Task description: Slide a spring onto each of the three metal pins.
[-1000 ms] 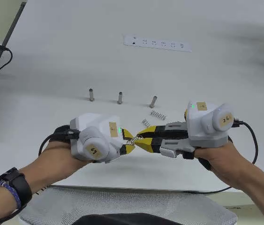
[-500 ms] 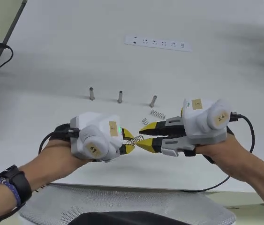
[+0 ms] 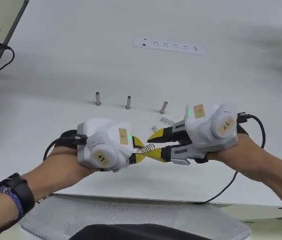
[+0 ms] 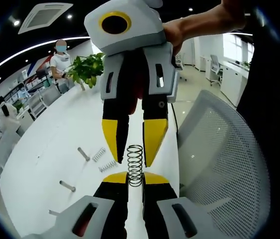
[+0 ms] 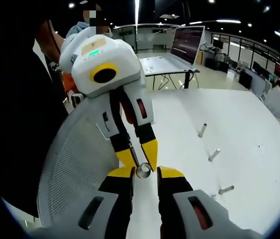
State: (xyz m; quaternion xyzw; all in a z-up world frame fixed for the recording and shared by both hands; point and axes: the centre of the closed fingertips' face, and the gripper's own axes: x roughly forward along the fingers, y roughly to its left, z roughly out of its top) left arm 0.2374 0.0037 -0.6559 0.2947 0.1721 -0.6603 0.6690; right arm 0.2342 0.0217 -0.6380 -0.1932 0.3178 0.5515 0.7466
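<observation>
A small steel spring (image 3: 146, 148) hangs in the air above the front of the white table, and my left gripper (image 3: 136, 150) is shut on one end of it. The left gripper view shows the spring (image 4: 135, 163) standing up from the closed yellow tips of that gripper (image 4: 135, 178). My right gripper (image 3: 154, 144) faces it with its jaws open on either side of the spring's free end (image 5: 143, 171). Three upright metal pins (image 3: 98, 98) (image 3: 128, 102) (image 3: 164, 107) stand bare in a row farther back. Two loose springs (image 3: 167, 121) (image 3: 154, 129) lie near the right pin.
A white power strip (image 3: 168, 46) lies at the back of the table (image 3: 55, 65). A black cable (image 3: 3, 55) and a laptop edge sit at the far left. A grey mesh chair (image 3: 130, 220) is just below the table's front edge.
My right gripper's jaws have spread apart around the spring, and that hand has shifted a little left and up. The left gripper still holds the spring in the same spot.
</observation>
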